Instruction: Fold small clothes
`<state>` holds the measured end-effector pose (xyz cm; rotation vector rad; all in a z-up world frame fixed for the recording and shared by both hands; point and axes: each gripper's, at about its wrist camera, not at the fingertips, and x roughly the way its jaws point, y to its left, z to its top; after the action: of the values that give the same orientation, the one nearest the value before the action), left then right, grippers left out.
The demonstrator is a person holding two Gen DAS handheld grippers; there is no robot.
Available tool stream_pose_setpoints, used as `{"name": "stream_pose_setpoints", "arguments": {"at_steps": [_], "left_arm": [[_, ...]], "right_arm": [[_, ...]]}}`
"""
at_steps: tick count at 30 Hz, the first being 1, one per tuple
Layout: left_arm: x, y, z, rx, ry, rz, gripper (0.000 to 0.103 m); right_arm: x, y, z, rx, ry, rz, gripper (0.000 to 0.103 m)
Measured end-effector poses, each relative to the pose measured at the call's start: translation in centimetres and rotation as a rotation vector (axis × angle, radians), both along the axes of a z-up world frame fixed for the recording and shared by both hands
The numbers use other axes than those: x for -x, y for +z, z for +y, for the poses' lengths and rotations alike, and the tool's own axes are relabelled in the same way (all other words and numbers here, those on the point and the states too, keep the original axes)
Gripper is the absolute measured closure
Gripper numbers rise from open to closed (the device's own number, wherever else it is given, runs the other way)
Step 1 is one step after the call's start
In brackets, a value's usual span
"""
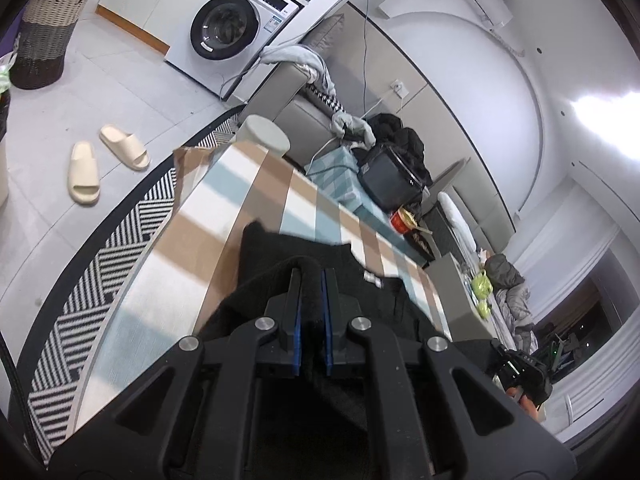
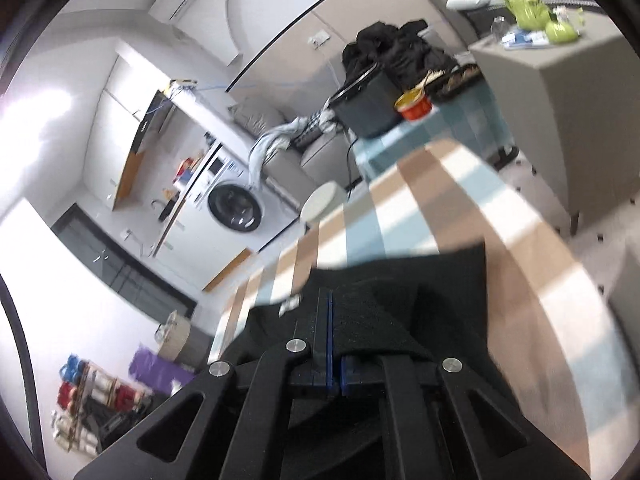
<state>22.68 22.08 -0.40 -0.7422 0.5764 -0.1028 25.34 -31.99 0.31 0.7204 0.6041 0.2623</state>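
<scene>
A small black garment (image 1: 280,252) lies on the checked tablecloth (image 1: 192,232) of brown, white and light blue. My left gripper (image 1: 311,276) is shut on a bunched fold of the black garment and lifts it off the table. In the right wrist view my right gripper (image 2: 329,300) is shut on another edge of the same black garment (image 2: 440,276), which drapes over its right finger. A white label (image 1: 374,279) shows on the garment, and it also shows in the right wrist view (image 2: 290,305).
Beyond the table stand a round white stool (image 1: 264,134), a grey sofa (image 1: 296,108) with clothes, a black box (image 1: 390,178) and a red bowl (image 1: 404,222). A washing machine (image 1: 232,28), slippers (image 1: 104,164) and a woven basket (image 1: 46,36) are on the floor side.
</scene>
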Motion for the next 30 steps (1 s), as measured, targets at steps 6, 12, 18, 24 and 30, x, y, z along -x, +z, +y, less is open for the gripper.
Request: {"name": "stream_pose_setpoints", "arguments": {"at_steps": [6,12,18,24,30], "left_arm": [[-6.7,-1.6,1.4,-0.015,0.096,0.042,0.097],[-8.8,-4.3,2.6,-0.002,0.129,0.142,0.065],[-7.5,-4.6,2.7,-0.021,0.120,0.157,0.059],[-6.4,-4.5,2.4,-0.030,0.102,0.171,0.055],[-6.0,-4.7,2.0,-0.032,0.095,0.188,0.055]], "right_arm": [[-9.0,-0.7,-0.1,0.015,-0.062,0.131,0.086],[-9.3,-2.2,-0.7,-0.077,-0.002,0.152,0.063],[-5.7,-0.9,-0.9,0.017,0.045,0.111,0.063],[-6.1,-0.2,-1.2,-0.028,0.075,0.076,0.043],[-9.2,0.3,-1.6,-0.093,0.037,0.099,0.041]]}}
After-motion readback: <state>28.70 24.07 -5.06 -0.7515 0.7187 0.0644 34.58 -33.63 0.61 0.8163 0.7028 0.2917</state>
